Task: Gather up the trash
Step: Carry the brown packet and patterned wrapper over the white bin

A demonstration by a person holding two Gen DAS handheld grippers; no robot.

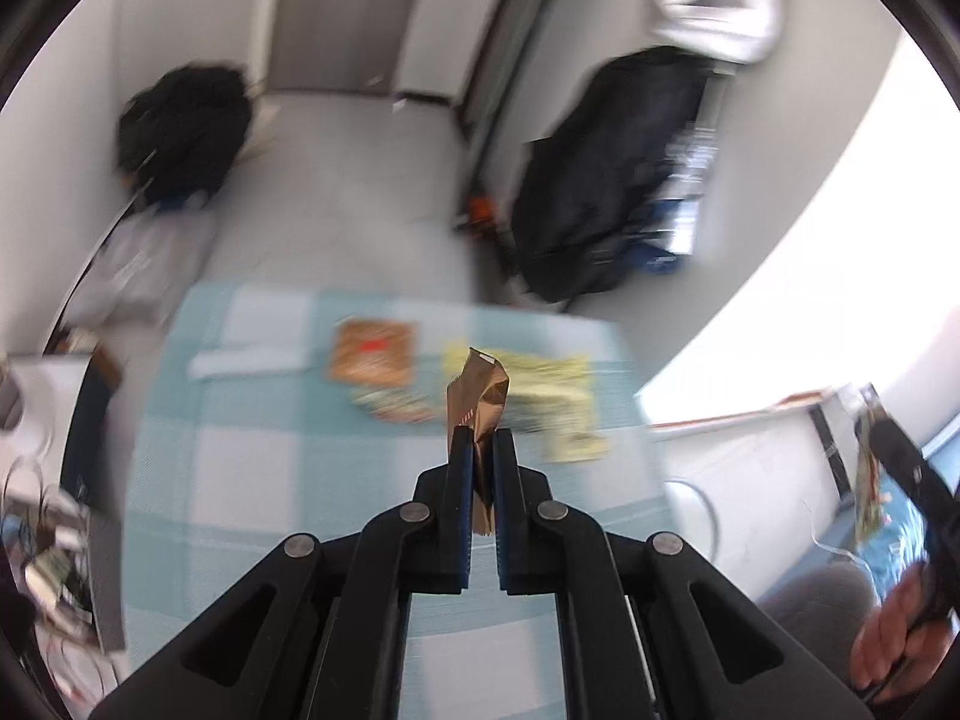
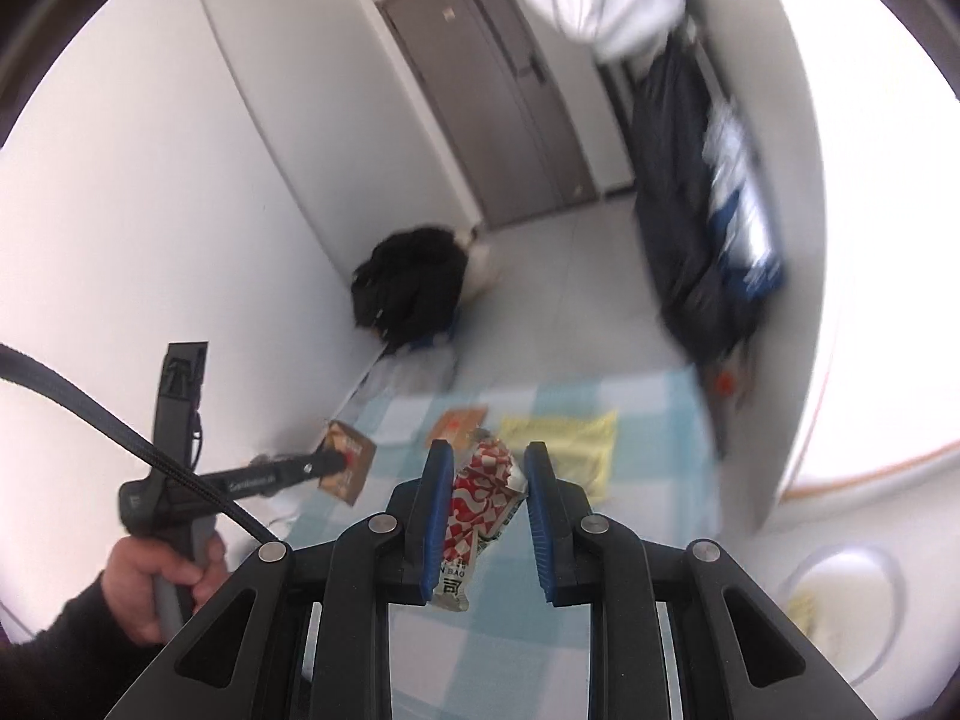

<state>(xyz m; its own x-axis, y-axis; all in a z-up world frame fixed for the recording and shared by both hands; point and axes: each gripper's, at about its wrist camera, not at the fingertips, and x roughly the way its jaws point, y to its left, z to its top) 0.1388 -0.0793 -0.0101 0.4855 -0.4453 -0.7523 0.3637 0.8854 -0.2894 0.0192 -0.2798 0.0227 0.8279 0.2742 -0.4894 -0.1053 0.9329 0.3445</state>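
My left gripper (image 1: pixel 482 438) is shut on a brown foil wrapper (image 1: pixel 477 396) and holds it above the blue-and-white checked cloth (image 1: pixel 252 456). My right gripper (image 2: pixel 487 456) has its jaws apart with a red-and-white patterned wrapper (image 2: pixel 480 504) held between them, touching both pads. On the cloth lie an orange-brown packet (image 1: pixel 372 351), a yellow wrapper (image 1: pixel 552 396) and a white strip (image 1: pixel 246 360). The left gripper with its brown wrapper (image 2: pixel 348 462) also shows in the right wrist view.
A black backpack (image 1: pixel 180 126) sits on the floor by the wall. A dark jacket (image 1: pixel 606 180) hangs at the right. A white round bin (image 2: pixel 840 606) stands at lower right. A grey door (image 2: pixel 492 90) is at the back. Clutter lies at the far left (image 1: pixel 42 558).
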